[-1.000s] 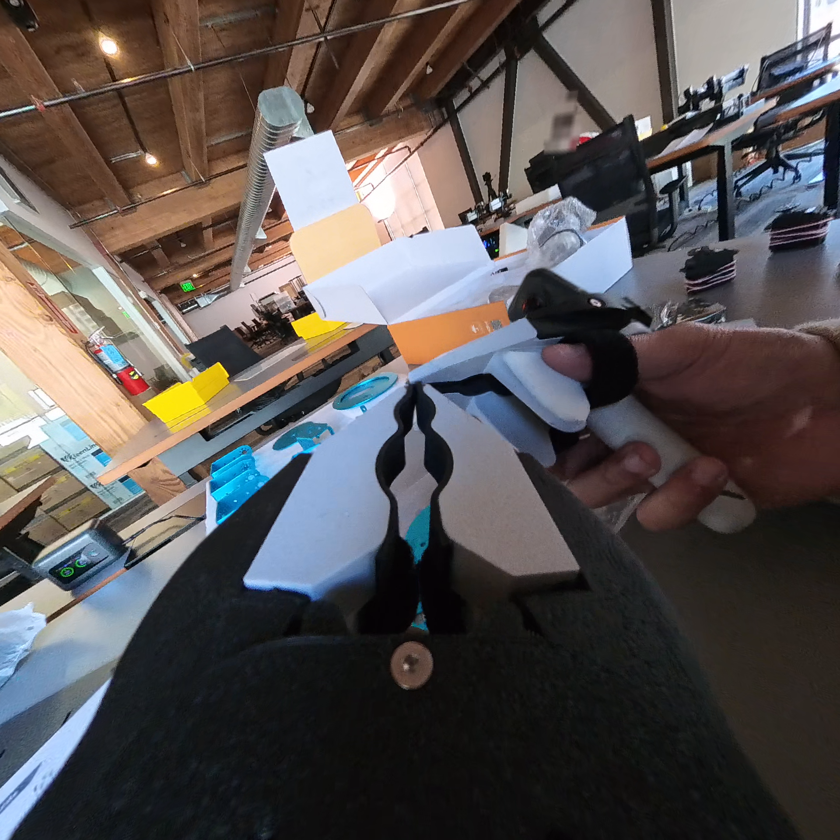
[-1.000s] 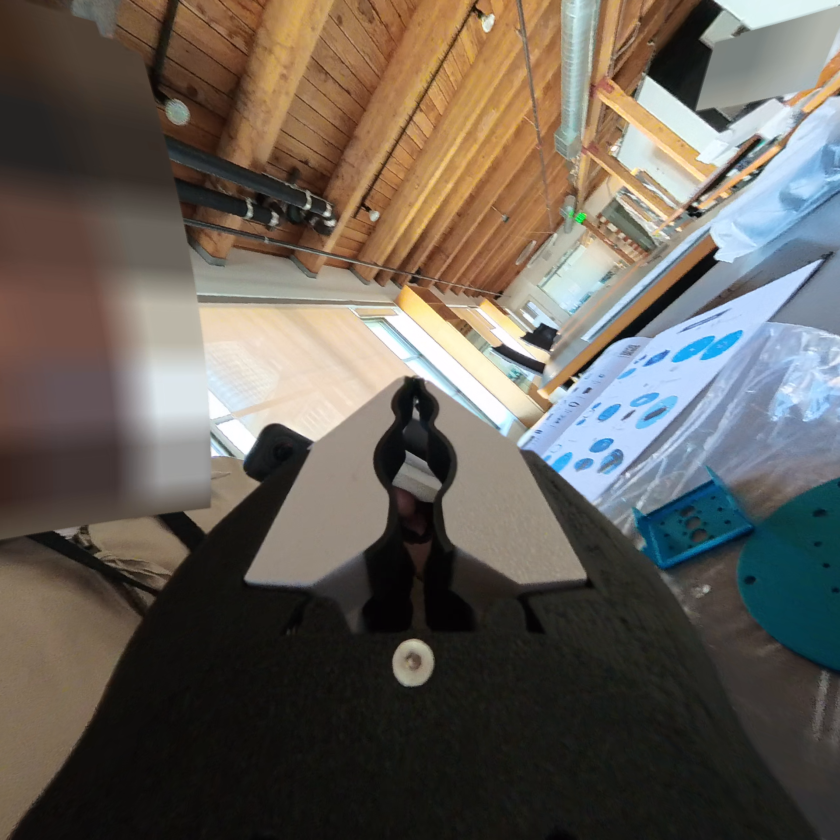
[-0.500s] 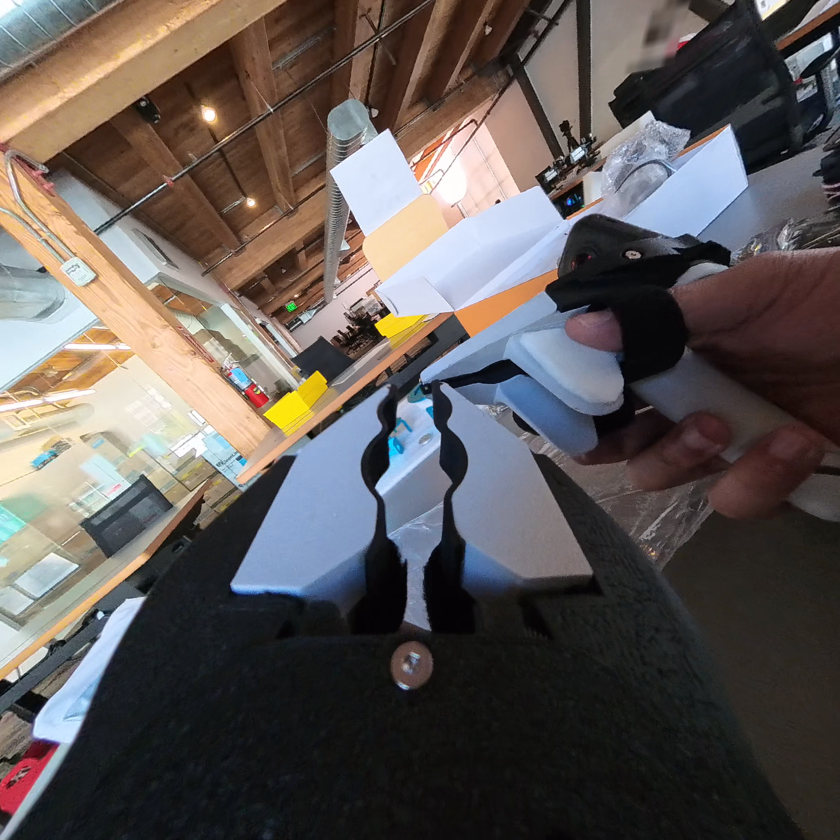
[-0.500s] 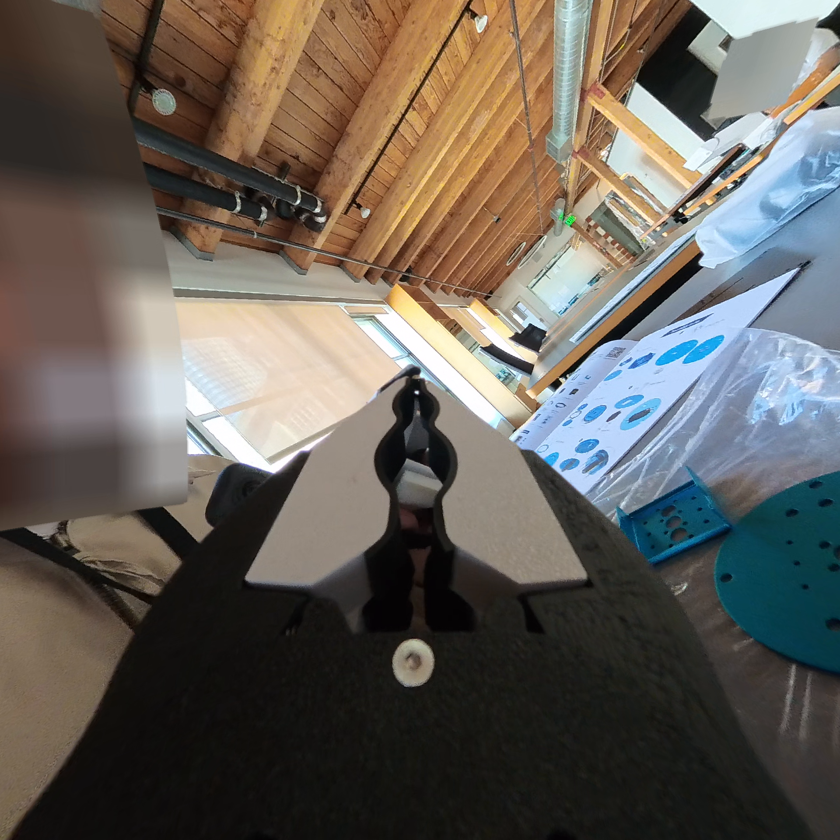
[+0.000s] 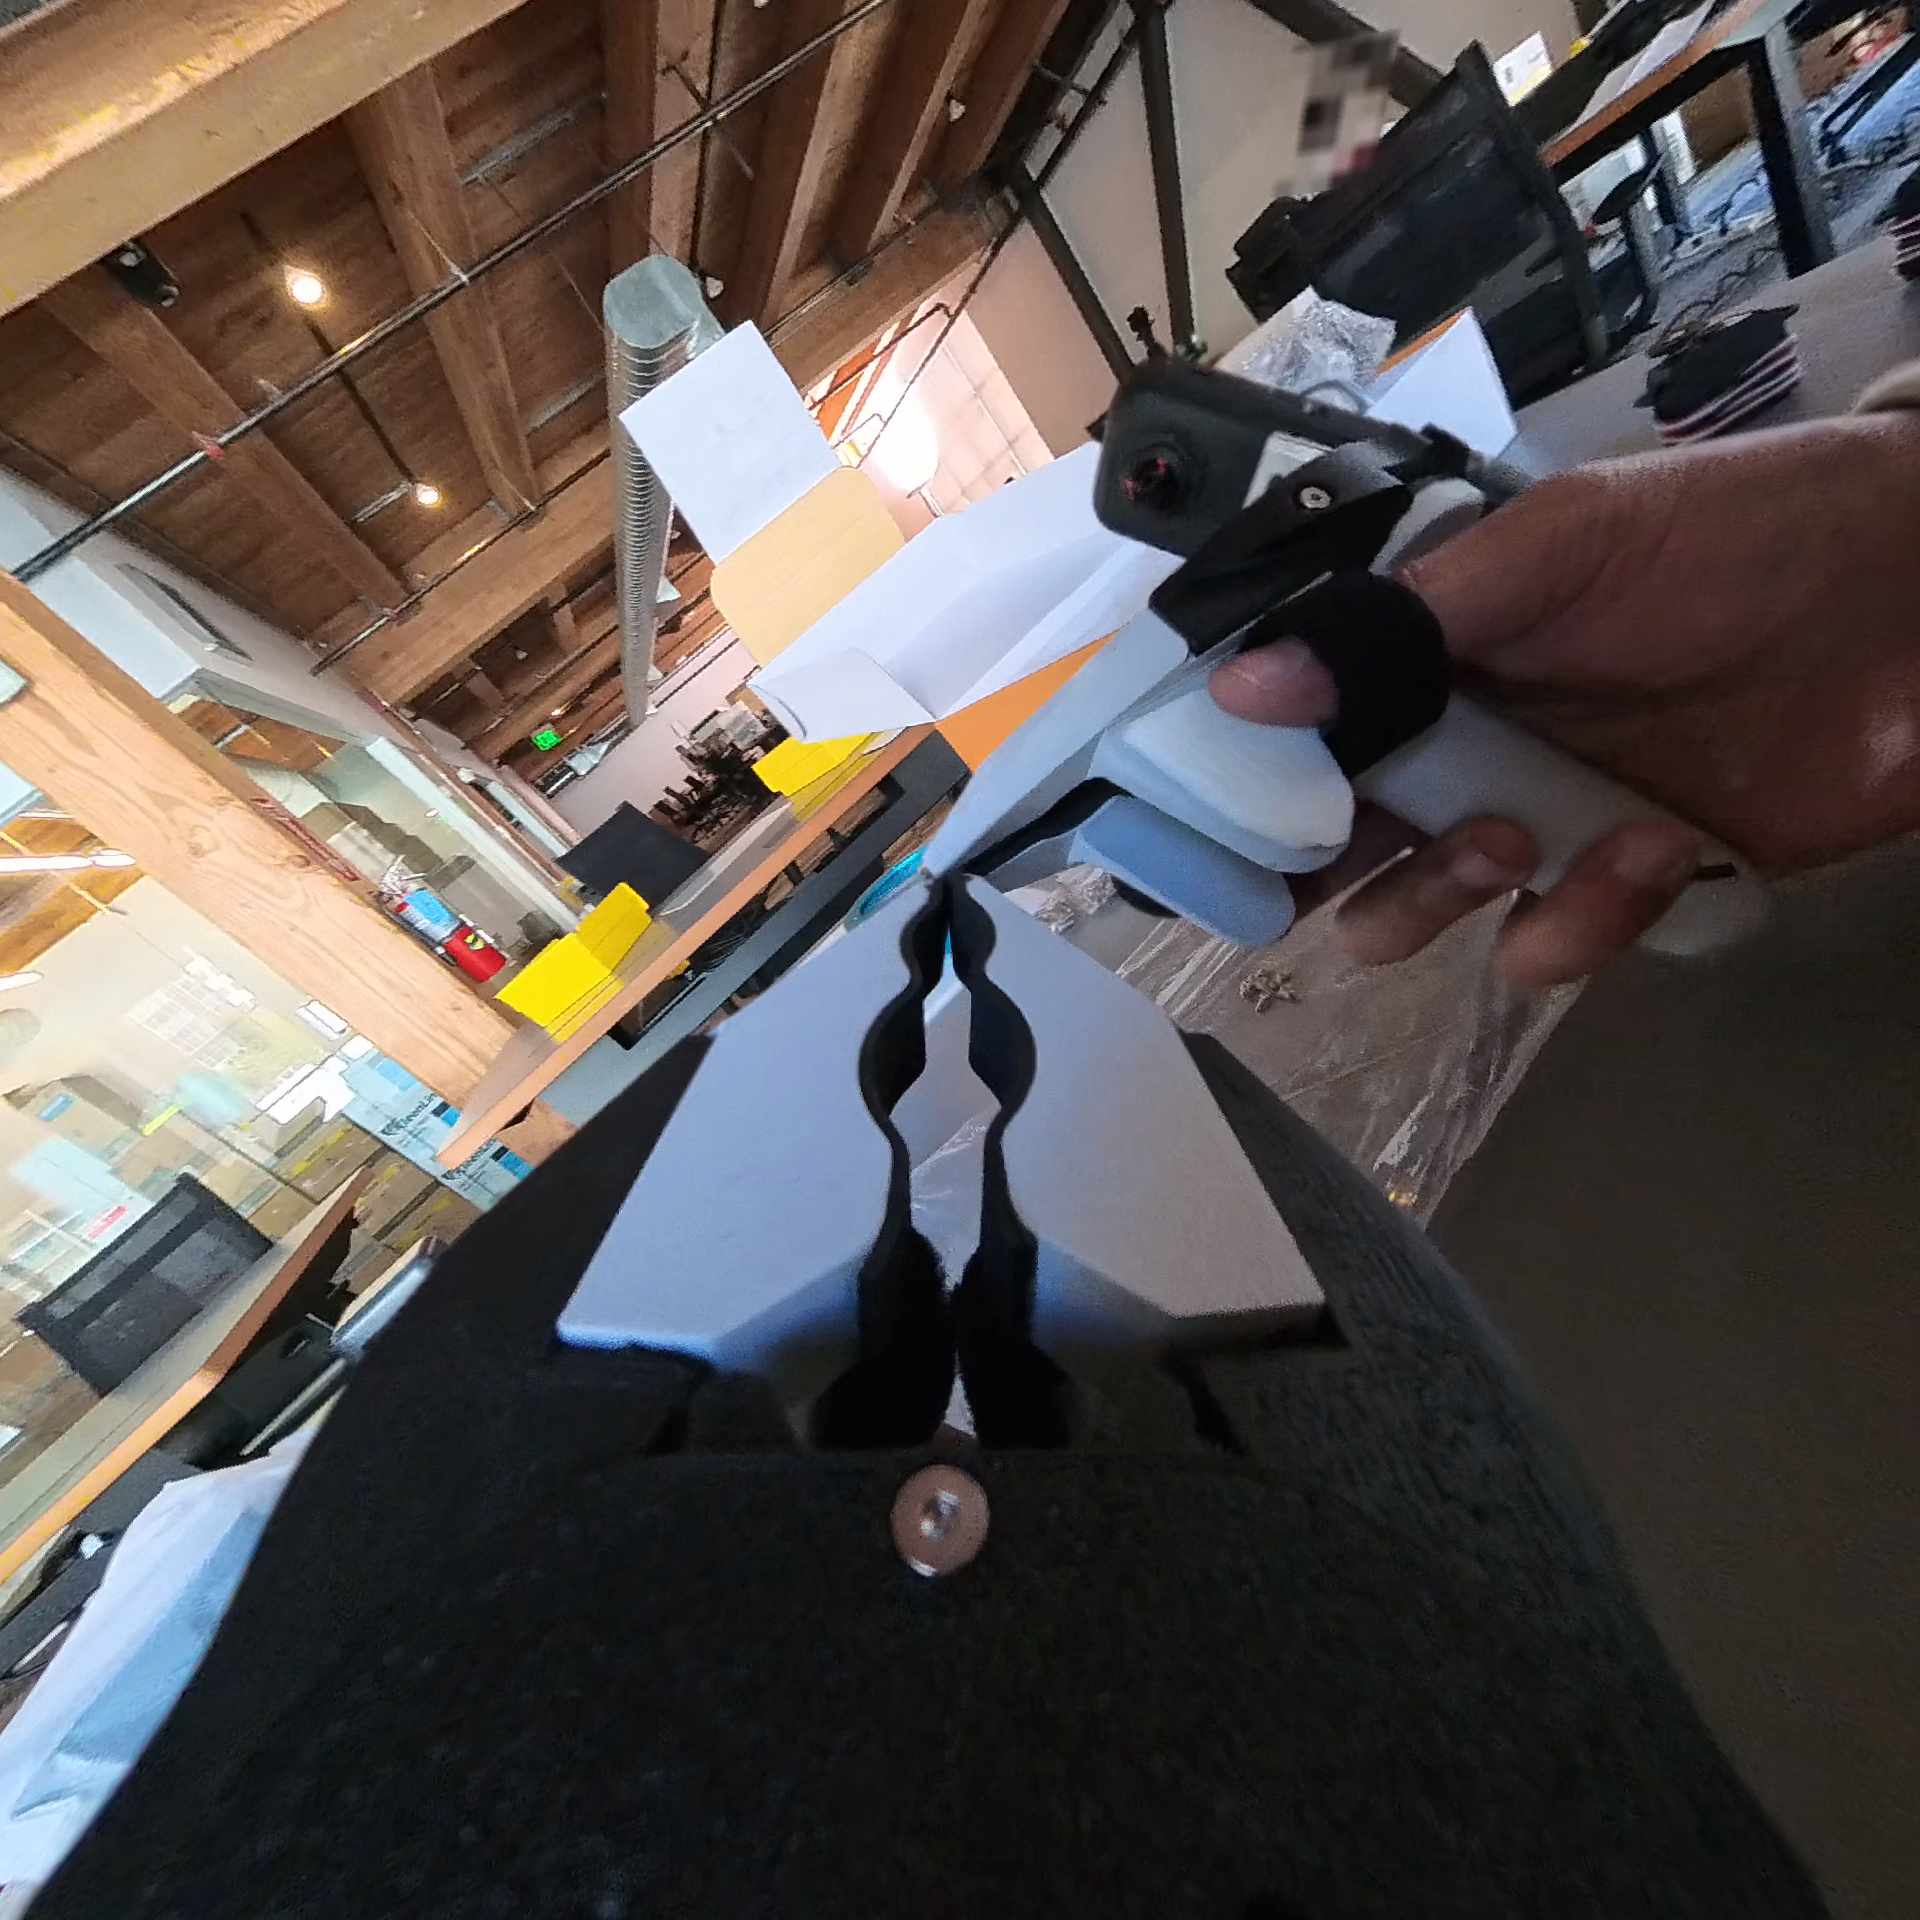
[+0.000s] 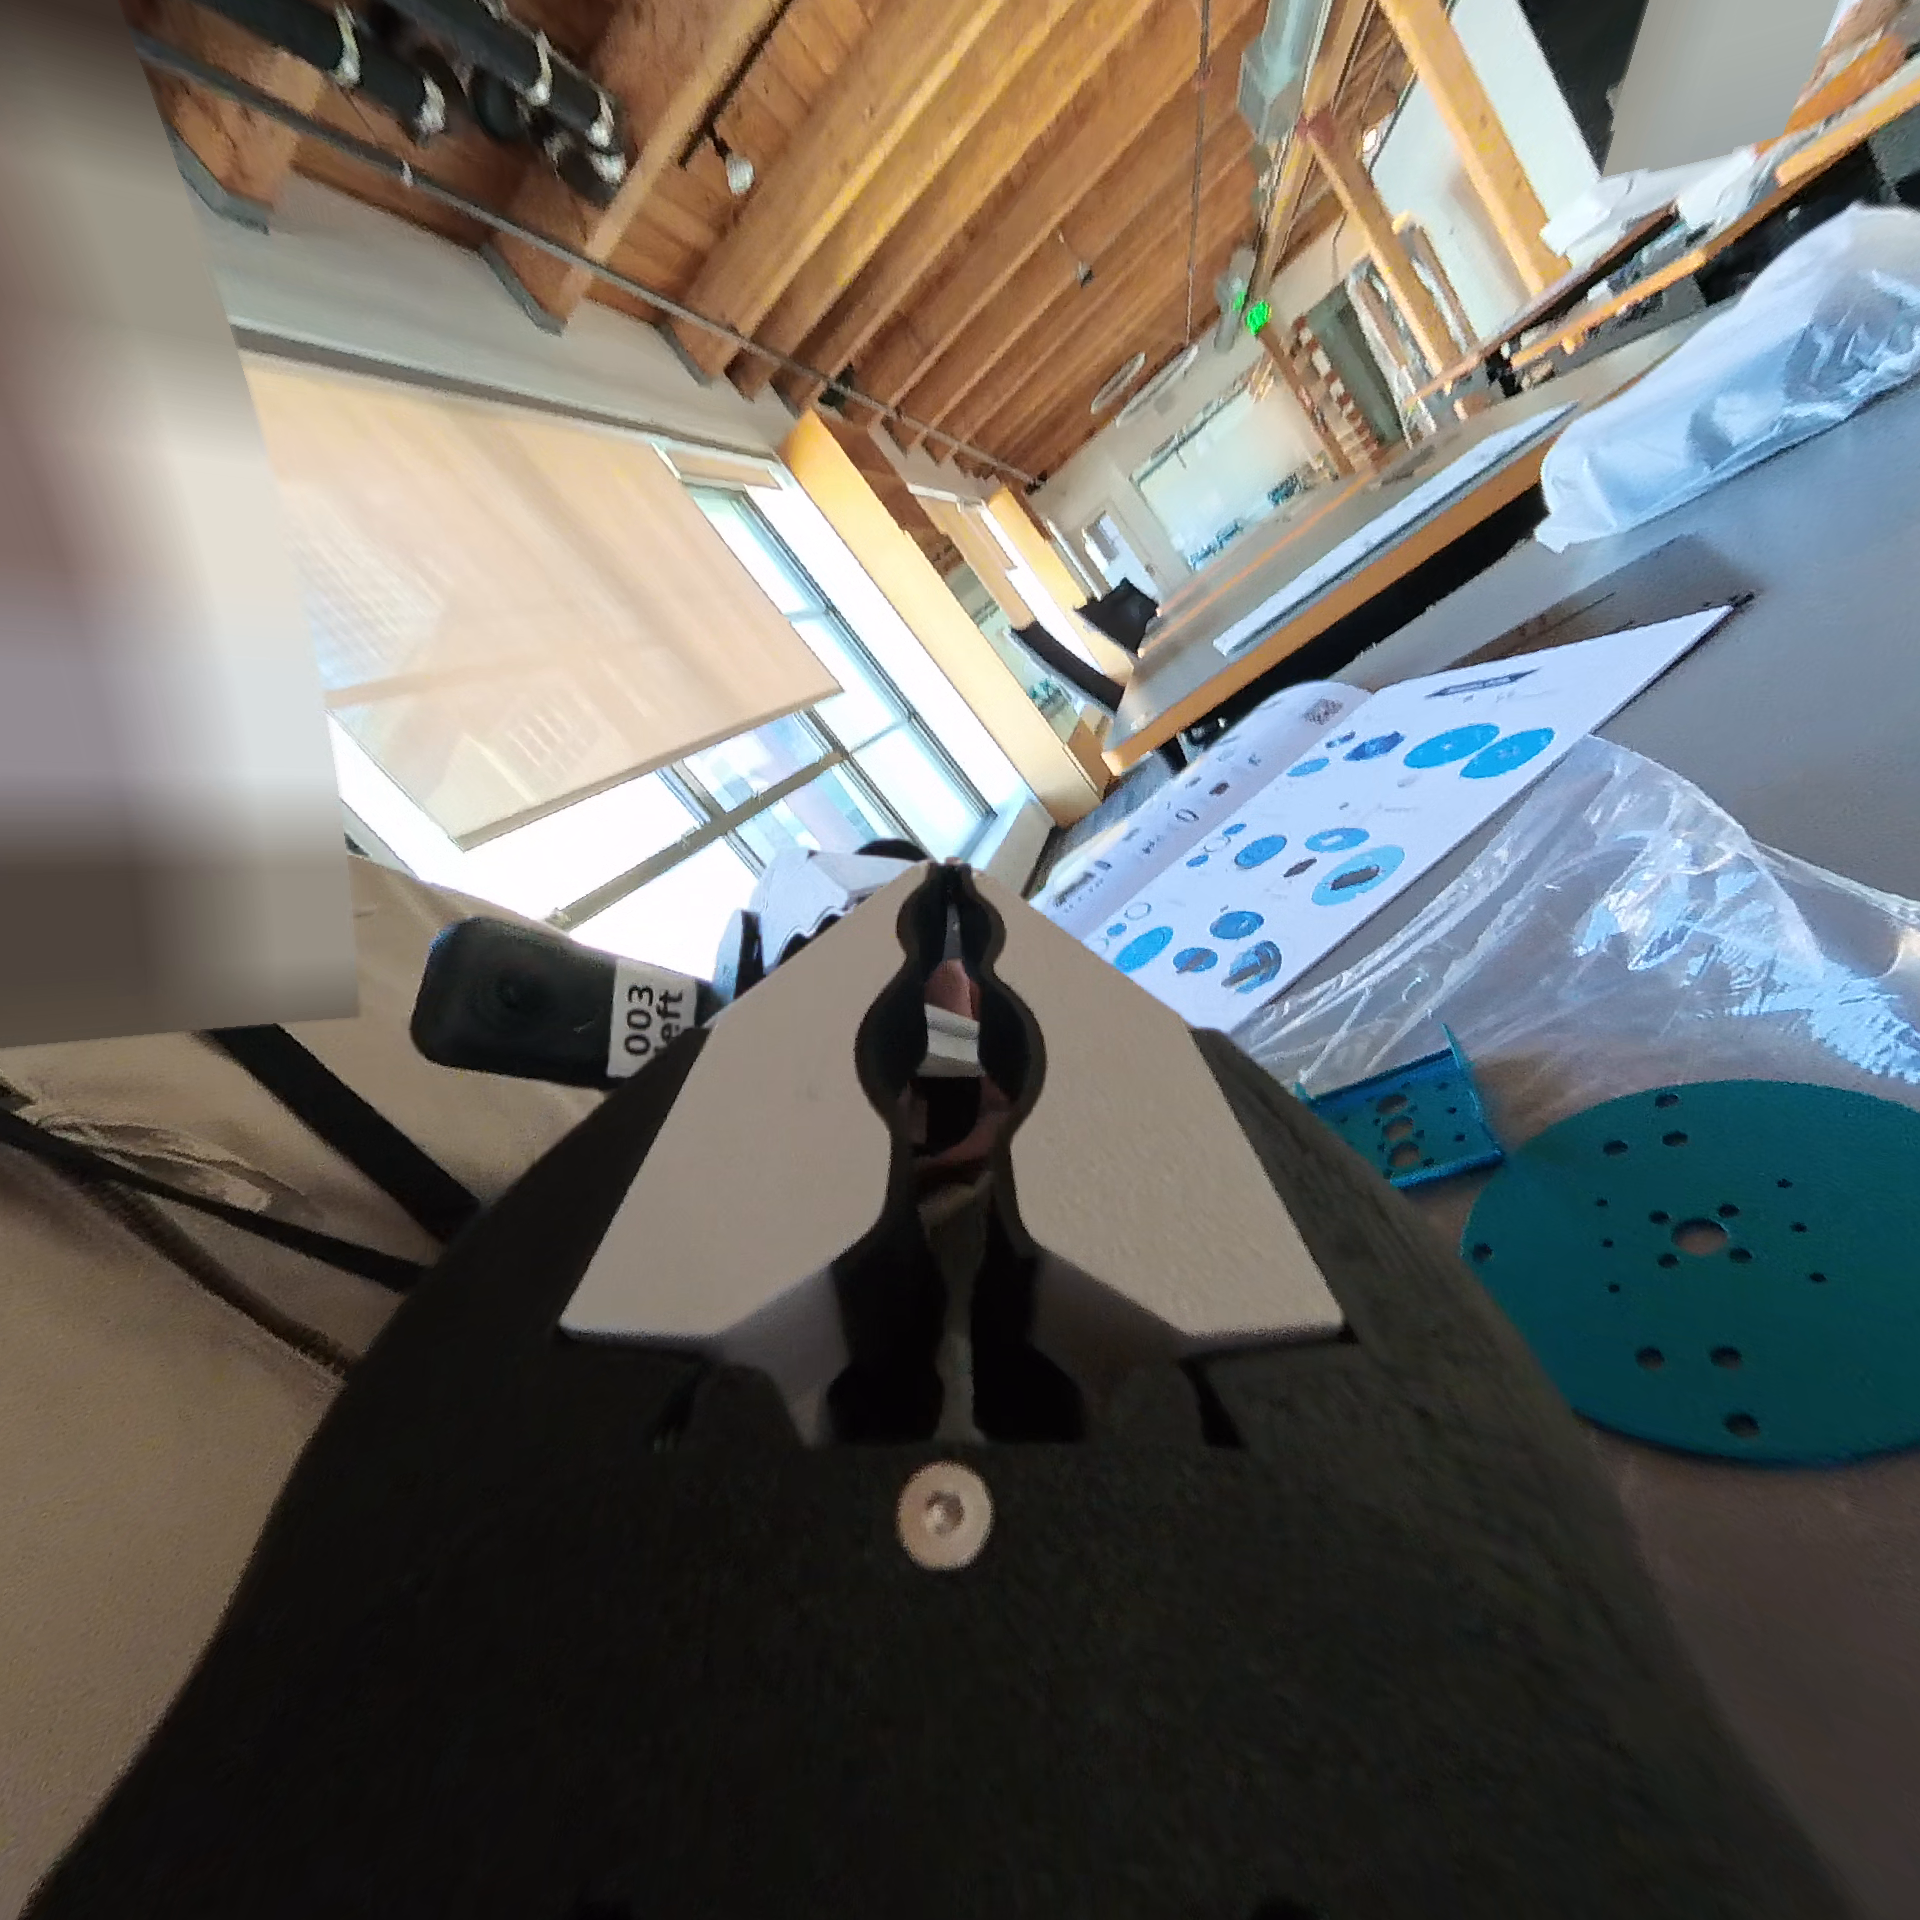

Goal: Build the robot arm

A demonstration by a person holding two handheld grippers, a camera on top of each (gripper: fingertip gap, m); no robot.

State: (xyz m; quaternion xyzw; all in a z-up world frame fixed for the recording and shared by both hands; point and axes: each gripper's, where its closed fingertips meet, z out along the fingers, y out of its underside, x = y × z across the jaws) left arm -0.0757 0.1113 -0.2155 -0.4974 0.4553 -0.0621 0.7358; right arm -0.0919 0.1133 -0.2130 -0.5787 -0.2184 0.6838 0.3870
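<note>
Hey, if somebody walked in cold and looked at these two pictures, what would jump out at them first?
Probably the two grippers meeting tip to tip in mid-air: the left gripper shut and empty, the right gripper coming in from the right in a bare hand. Next, the teal perforated disc lying on the grey table beside crinkled clear plastic.

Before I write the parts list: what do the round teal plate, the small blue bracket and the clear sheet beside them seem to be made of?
Round teal plate: probably anodised or painted metal; thin, flat, matte, cleanly drilled holes. Small blue bracket: likely the same kind of metal, with folded-up walls and punched holes. Clear sheet: thin plastic film, crinkled, with glossy highlights.
</note>
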